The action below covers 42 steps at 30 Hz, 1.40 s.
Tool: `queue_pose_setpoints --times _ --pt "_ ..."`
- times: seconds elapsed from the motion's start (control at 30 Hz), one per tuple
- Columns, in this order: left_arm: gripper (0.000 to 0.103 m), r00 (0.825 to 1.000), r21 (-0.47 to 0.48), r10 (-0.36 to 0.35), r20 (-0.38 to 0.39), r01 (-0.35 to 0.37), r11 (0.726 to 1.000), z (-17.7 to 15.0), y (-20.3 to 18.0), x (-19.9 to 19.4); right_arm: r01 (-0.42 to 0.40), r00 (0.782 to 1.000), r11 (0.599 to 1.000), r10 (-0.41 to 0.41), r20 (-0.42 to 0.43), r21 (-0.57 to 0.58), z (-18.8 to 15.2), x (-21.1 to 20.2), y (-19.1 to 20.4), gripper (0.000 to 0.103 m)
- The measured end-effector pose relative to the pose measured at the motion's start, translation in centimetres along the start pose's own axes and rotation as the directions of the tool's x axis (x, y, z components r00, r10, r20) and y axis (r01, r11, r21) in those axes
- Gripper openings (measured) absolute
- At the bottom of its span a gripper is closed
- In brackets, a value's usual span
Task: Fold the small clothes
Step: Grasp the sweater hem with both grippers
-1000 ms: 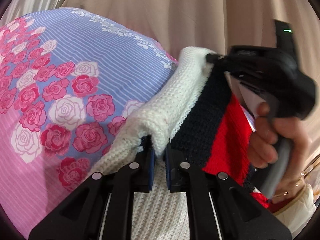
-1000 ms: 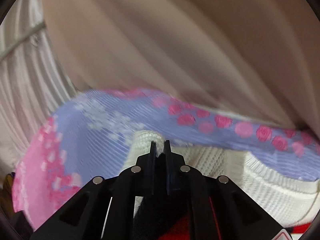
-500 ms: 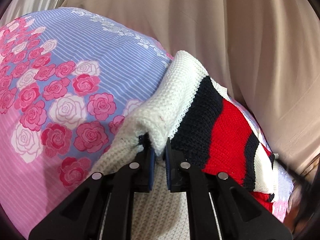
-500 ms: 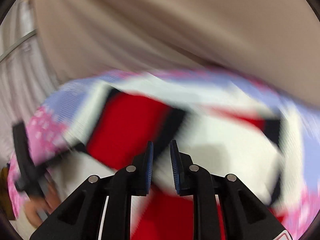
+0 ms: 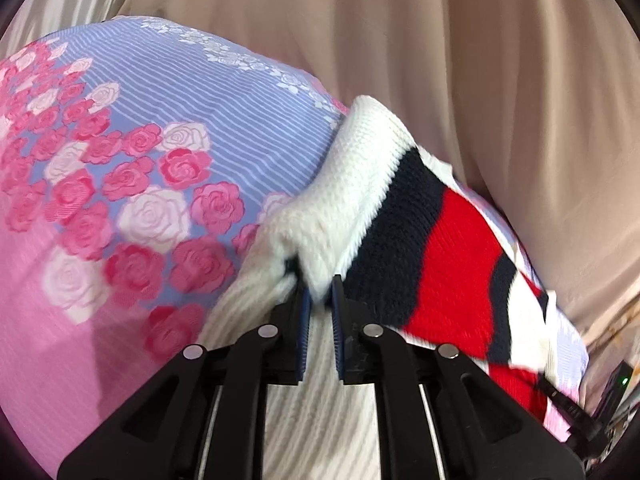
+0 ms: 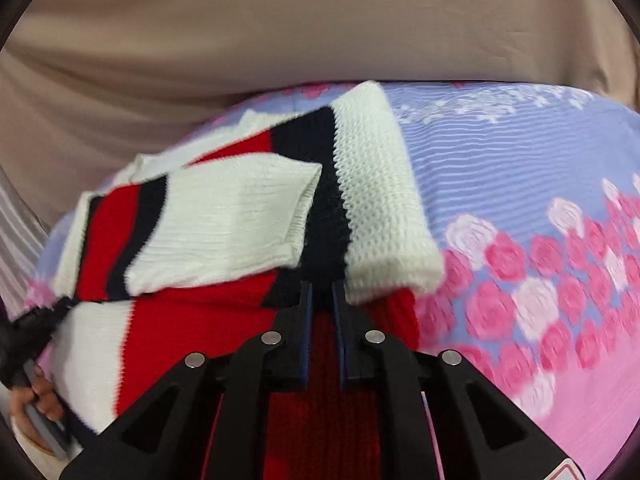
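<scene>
A small knit sweater (image 5: 452, 264) with white, navy and red bands lies on the floral bedspread (image 5: 132, 184). My left gripper (image 5: 319, 286) is shut on a white knit fold of it. In the right wrist view the sweater (image 6: 224, 216) lies with a white-cuffed sleeve folded across its body. My right gripper (image 6: 320, 292) sits at the sweater's navy and red edge, jaws narrowly apart around the knit; whether they pinch it is unclear.
The bedspread (image 6: 520, 208) is pink and lilac with rose print. A beige curtain (image 5: 440, 60) hangs close behind the bed. A hand holding the left gripper's handle (image 6: 36, 412) shows at the lower left of the right wrist view.
My right gripper let go of the far white edge, swung back across the sweater, and now sits at its near navy and red edge. My left gripper kept its hold.
</scene>
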<state>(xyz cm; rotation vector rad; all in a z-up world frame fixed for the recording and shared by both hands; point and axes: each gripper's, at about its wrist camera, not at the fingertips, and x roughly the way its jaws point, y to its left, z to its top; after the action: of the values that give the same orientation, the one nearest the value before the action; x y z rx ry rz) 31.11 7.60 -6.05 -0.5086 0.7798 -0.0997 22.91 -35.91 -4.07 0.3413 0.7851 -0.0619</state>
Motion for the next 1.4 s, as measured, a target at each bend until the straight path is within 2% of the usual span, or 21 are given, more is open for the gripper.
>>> queue_pose_setpoints --times 0.03,0.07,0.1,0.17,0.27,0.43,0.53,0.57,0.63,0.67,0.73,0.77,0.83,0.9,0.93,0.97,1.03,1.1,1.2,1.3,1.4 --pt "0.015 1.000 0.010 0.003 -0.016 -0.003 1.000 -0.3 0.0 -0.9 -0.003 1.000 1.000 0.003 0.017 0.003 -0.5 -1.5 0.0 0.019" --pt "0.029 0.999 0.021 0.002 -0.038 -0.001 1.000 -0.9 0.2 -2.3 -0.006 0.999 1.000 0.006 0.037 0.003 -1.3 -3.4 -0.2 0.029" --pt "0.052 0.998 0.031 -0.007 -0.055 0.008 0.999 -1.4 0.4 -3.6 -0.005 0.999 1.000 0.005 0.055 0.008 -2.2 -5.2 -0.6 0.036" --pt "0.074 0.997 0.045 -0.018 -0.077 0.022 0.999 -3.0 1.4 -6.7 -0.010 0.997 1.000 0.009 0.077 0.010 -4.9 -8.6 -1.4 0.057" --pt "0.080 0.992 0.080 -0.014 -0.126 0.024 0.996 -5.7 3.6 -11.4 -0.017 0.998 1.000 0.017 0.054 0.006 -10.0 -12.5 -3.2 0.068" --pt "0.083 0.972 0.039 -0.092 -0.218 0.102 0.994 -10.9 6.5 -15.9 -0.049 0.997 0.998 0.051 -0.057 0.034 -19.4 -15.6 -5.0 0.071" --pt "0.083 0.947 -0.027 -0.154 -0.283 0.152 0.988 -14.2 7.3 -16.2 -0.112 0.989 0.991 0.119 -0.088 0.076 -22.8 -16.1 -4.7 0.071" --pt "0.083 0.957 -0.020 -0.159 -0.244 0.159 0.987 -15.0 7.2 -16.8 -0.145 0.984 0.986 0.152 -0.090 0.088 -23.6 -16.1 -4.5 0.071" --pt "0.083 0.962 0.010 -0.140 -0.234 0.146 0.989 -15.7 6.6 -16.8 -0.171 0.982 0.980 0.178 -0.068 0.098 -24.3 -16.1 -4.0 0.074" --pt "0.082 0.962 0.022 -0.140 -0.233 0.149 0.989 -16.0 6.1 -16.8 -0.177 0.981 0.980 0.183 -0.061 0.092 -24.3 -16.2 -3.7 0.074" --pt "0.077 0.947 0.001 -0.197 -0.255 0.204 0.979 -16.2 5.5 -16.2 -0.219 0.973 0.971 0.225 -0.057 0.101 -24.1 -15.7 -3.1 0.074" --pt "0.074 0.947 -0.002 -0.202 -0.248 0.208 0.978 -16.2 5.2 -15.9 -0.238 0.968 0.965 0.245 -0.052 0.107 -23.9 -15.4 -2.7 0.074" --pt "0.052 0.947 0.011 -0.201 -0.249 0.210 0.978 -16.0 4.6 -15.2 -0.244 0.967 0.963 0.250 -0.042 0.113 -23.4 -14.8 -2.2 0.074" --pt "0.013 0.936 -0.022 -0.224 -0.273 0.226 0.974 -15.8 4.7 -14.5 -0.235 0.970 0.965 0.240 -0.032 0.117 -22.6 -14.2 -1.7 0.057" --pt "0.007 0.931 -0.037 -0.240 -0.276 0.239 0.970 -15.7 4.8 -14.5 -0.223 0.973 0.967 0.229 -0.038 0.127 -22.4 -13.9 -1.6 0.026" --pt "0.007 0.931 -0.039 -0.252 -0.263 0.251 0.967 -15.4 4.8 -14.9 -0.221 0.971 0.965 0.231 -0.057 0.143 -22.1 -13.5 -1.6 0.008" --pt "0.006 0.938 -0.027 -0.264 -0.225 0.265 0.964 -15.0 4.7 -16.8 -0.227 0.972 0.961 0.234 -0.021 0.158 -22.1 -14.6 -1.7 0.008" --pt "0.005 0.941 0.006 -0.287 -0.179 0.293 0.956 -14.8 4.4 -19.9 -0.232 0.973 0.968 0.228 0.047 0.096 -22.3 -18.0 -1.2 0.007" --pt "0.005 0.941 0.068 -0.310 -0.135 0.321 0.945 -15.3 4.2 -24.6 -0.244 0.966 0.970 0.241 0.095 0.023 -23.2 -23.5 -0.8 0.006" --pt "0.005 0.930 0.126 -0.348 -0.119 0.361 0.924 -16.9 4.6 -30.0 -0.227 0.968 0.972 0.232 0.099 -0.065 -25.1 -28.7 -0.4 0.006" --pt "0.005 0.903 0.188 -0.419 -0.099 0.431 0.883 -18.9 5.0 -36.2 -0.251 0.953 0.951 0.276 0.128 -0.183 -27.5 -34.6 -0.1 0.006"
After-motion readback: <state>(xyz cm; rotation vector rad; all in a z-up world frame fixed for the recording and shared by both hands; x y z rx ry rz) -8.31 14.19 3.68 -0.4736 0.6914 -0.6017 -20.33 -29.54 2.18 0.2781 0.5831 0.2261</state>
